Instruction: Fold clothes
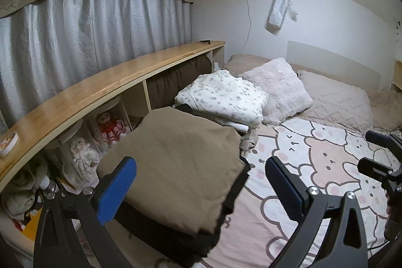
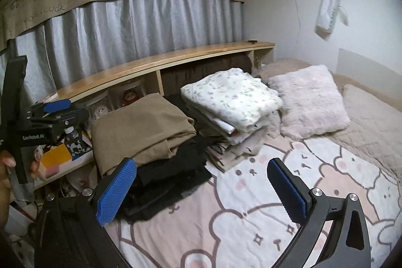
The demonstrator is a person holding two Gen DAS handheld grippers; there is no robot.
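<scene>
Jaws of both grippers, left (image 1: 201,185) and right (image 2: 202,186), gape empty. Tan fold (image 1: 176,167) tops black clothes (image 2: 170,182); floral stack (image 2: 231,102), pillow (image 2: 311,102), shelf (image 1: 100,84) stand near.

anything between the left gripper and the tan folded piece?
Nothing visible. The left gripper is open, and the tan folded garment, lying on black clothes, already sits partly between its fingers. The right gripper is open over the bedsheet.

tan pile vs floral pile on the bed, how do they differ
The tan pile is topped by plain brown cloth over black garments; the floral pile by white printed cloth over pale ones. The tan pile lies nearer the cameras, the floral pile against the pillow. Both are folded stacks beside the shelf.
</scene>
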